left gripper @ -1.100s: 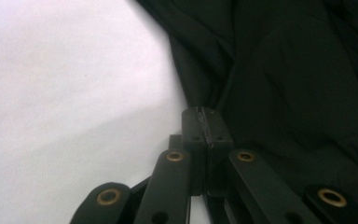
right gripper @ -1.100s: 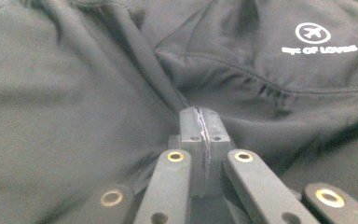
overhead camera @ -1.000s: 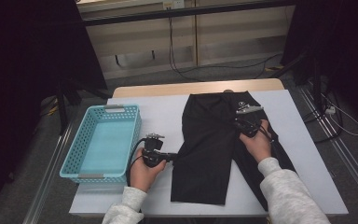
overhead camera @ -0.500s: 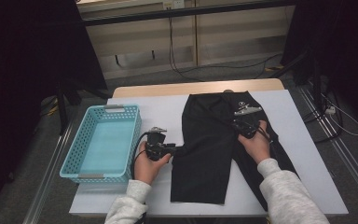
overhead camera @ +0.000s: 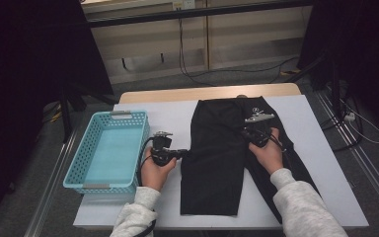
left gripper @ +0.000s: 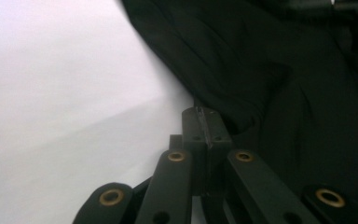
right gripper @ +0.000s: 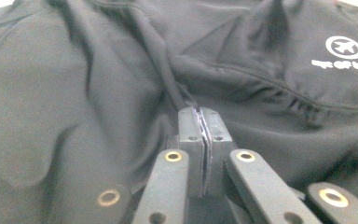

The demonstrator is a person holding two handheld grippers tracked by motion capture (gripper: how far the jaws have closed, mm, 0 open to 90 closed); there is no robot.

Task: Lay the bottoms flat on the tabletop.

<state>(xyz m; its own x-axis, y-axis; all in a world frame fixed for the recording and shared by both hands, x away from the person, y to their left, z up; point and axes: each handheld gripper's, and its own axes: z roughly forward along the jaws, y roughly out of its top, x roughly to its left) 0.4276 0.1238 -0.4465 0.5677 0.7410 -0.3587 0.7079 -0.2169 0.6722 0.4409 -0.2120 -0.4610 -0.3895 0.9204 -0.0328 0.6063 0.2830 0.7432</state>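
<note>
Both grippers are pinching the black trousers [overhead camera: 222, 148] for folding: left gripper [overhead camera: 183, 153] clamping the left edge, right gripper [overhead camera: 245, 132] clenching a middle fold; next, lifting together.

Black trousers [overhead camera: 222, 158] spread flat on white table, rumpled mid-section.

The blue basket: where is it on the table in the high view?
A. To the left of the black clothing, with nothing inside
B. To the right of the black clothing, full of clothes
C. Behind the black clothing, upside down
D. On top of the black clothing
A: the blue basket stands left of the black clothing, open side up, and its bottom is bare.
</note>
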